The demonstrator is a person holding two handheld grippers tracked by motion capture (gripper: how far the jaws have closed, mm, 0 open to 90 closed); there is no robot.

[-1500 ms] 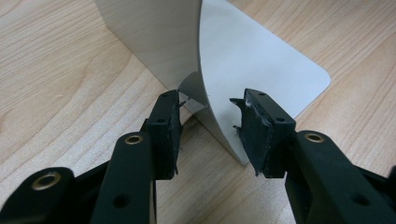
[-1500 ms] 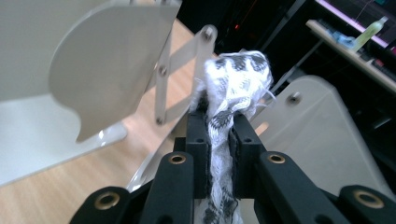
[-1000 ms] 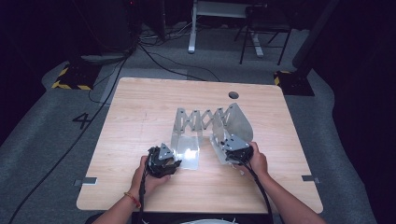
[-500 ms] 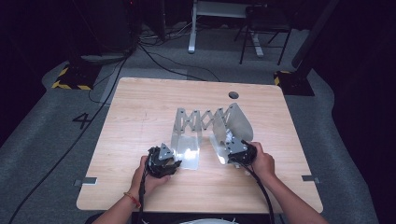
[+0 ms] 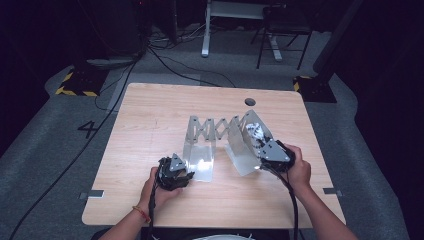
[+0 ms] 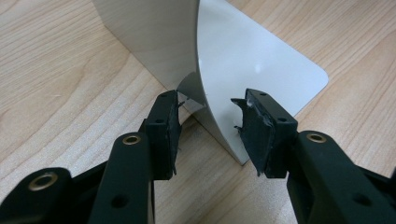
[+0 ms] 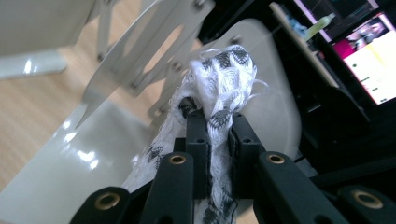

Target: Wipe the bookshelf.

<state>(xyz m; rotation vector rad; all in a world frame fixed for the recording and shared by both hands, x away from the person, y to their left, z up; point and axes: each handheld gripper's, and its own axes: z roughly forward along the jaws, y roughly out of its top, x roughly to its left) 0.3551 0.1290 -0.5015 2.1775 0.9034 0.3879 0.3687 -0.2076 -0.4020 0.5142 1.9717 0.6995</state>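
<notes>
While the cloth [image 7: 219,88] sits bunched between the right gripper [image 7: 217,135] jaws, which are clamped on it, its patterned white fabric stands up above the pads and trails down below them, so its long axis runs roughly along the jaws, pointing toward the rack's right end plate [image 5: 252,131]. Seen from the high view, the cloth [image 5: 256,132] is held against that plate, above the table [image 5: 150,115]. The rack [image 5: 220,131] is an expanding metal bookend with a scissor lattice in the middle, lying across the table from left to right.

My guess at the risk: the loose threads at the cloth's top could snag on the lattice rivets, and a pull would then drag or tip the light rack. The grip holds only a narrow pinch of fabric, so a tug might also slip it free.

The left gripper [image 6: 212,126] has its jaws apart, straddling the thin edge of the left end plate [image 6: 252,70] without pressing it; if that plate is not steadied, the rack may slide
</notes>
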